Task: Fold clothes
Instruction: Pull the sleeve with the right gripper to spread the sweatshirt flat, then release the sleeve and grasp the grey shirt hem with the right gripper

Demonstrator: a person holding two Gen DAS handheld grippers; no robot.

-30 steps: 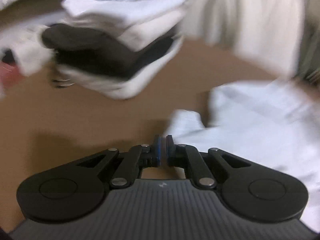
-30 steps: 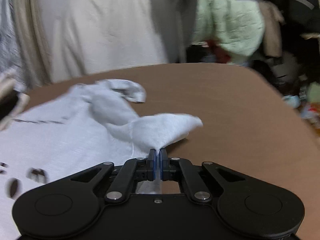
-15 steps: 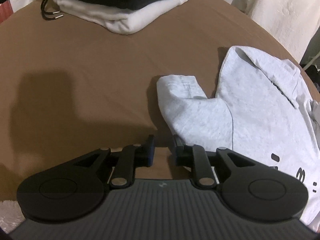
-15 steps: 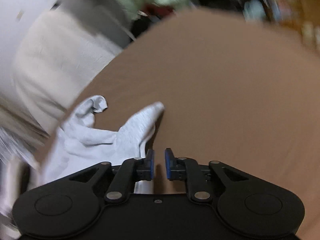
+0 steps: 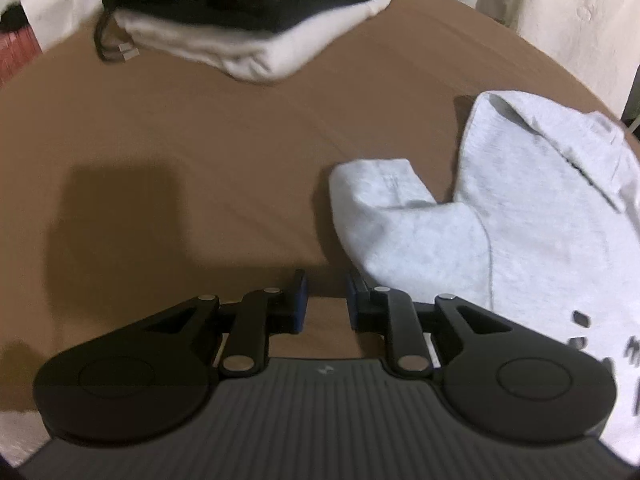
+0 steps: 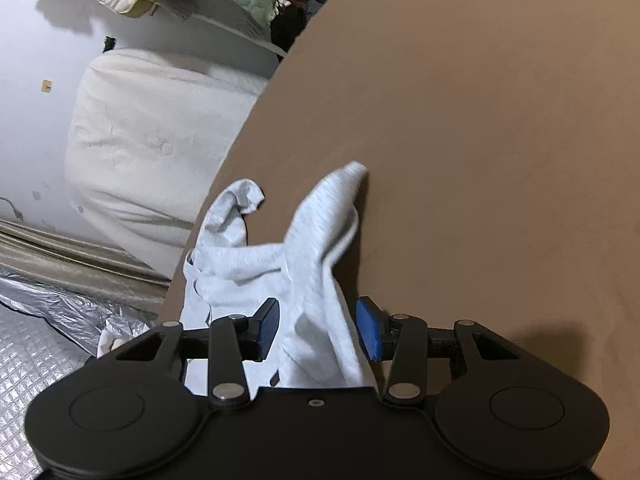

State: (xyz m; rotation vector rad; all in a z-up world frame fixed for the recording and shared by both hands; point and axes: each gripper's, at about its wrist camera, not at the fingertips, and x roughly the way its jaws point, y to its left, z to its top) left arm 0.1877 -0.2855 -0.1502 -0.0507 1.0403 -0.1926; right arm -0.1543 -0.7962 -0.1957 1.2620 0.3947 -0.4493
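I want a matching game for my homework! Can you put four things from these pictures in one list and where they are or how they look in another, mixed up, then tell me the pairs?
Things:
1. grey sweatshirt
2. folded pile
3. left gripper
4. right gripper

Descriptions:
A. open, over bare brown table
B. stacked at the table's far side, black on white
C. spread flat, one sleeve pointing left
D. open, with grey cloth between its pads

Pairs: 1-C, 2-B, 3-A, 4-D

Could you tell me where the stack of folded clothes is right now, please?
In the left wrist view, the stack of folded clothes sits at the brown table's far left, well beyond the grey sweatshirt.
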